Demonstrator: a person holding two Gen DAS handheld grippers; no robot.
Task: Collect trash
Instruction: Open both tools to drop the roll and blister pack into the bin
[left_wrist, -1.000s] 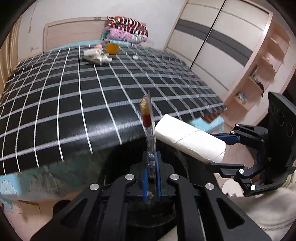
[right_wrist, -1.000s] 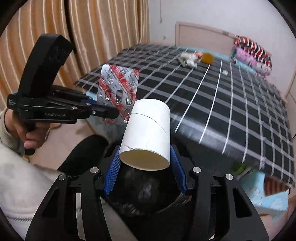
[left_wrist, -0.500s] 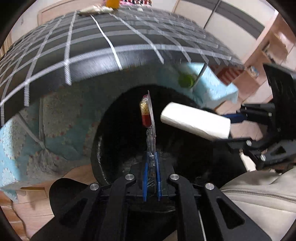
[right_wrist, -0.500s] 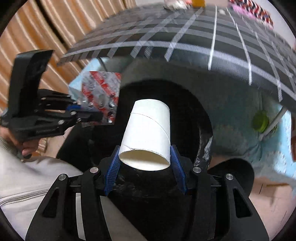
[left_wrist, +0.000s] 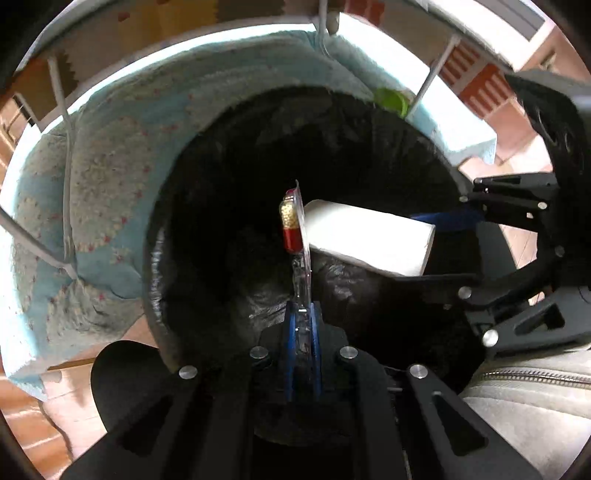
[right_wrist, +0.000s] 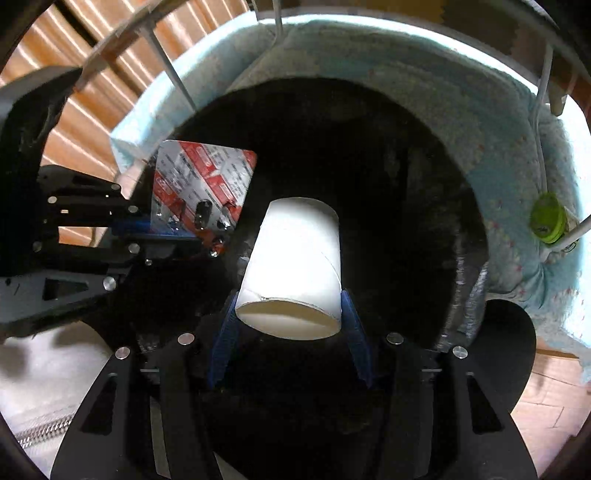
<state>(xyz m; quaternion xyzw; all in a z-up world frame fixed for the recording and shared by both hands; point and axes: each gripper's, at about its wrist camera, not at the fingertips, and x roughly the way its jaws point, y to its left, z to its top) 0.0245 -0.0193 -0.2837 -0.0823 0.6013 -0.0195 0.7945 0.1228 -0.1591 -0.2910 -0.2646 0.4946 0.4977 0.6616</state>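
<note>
Both tongs have dropped lower over the bin since half a second ago, so the black bin liner now fills most of each view and the checkered bed is out of sight. From the left wrist, the left tongs (left_wrist: 301, 325) are clenched on the blister pack (left_wrist: 297, 236), seen edge-on and standing upright, with a red and yellow capsule showing near its top. Just beside it on the right is the cardboard tube (left_wrist: 369, 240), lying sideways in the right tongs (left_wrist: 439, 243), and both hang over the bin (left_wrist: 229, 177). A light blue blanket (left_wrist: 92, 206) hangs behind the bin, with a green cap (left_wrist: 391, 101) near the far rim. From the right wrist, the right tongs (right_wrist: 290, 325) grip the tube (right_wrist: 295, 258) by its near end, blue pads pressed on either side. To the left, the left tongs (right_wrist: 166, 236) pinch the bottom edge of the pack (right_wrist: 203, 184), its red and silver foil back facing the camera. Both items are over the bin's mouth (right_wrist: 406, 166), not touching the liner as far as I can tell. The green cap (right_wrist: 546, 218) sits on the blanket (right_wrist: 517, 129) at the right.
</note>
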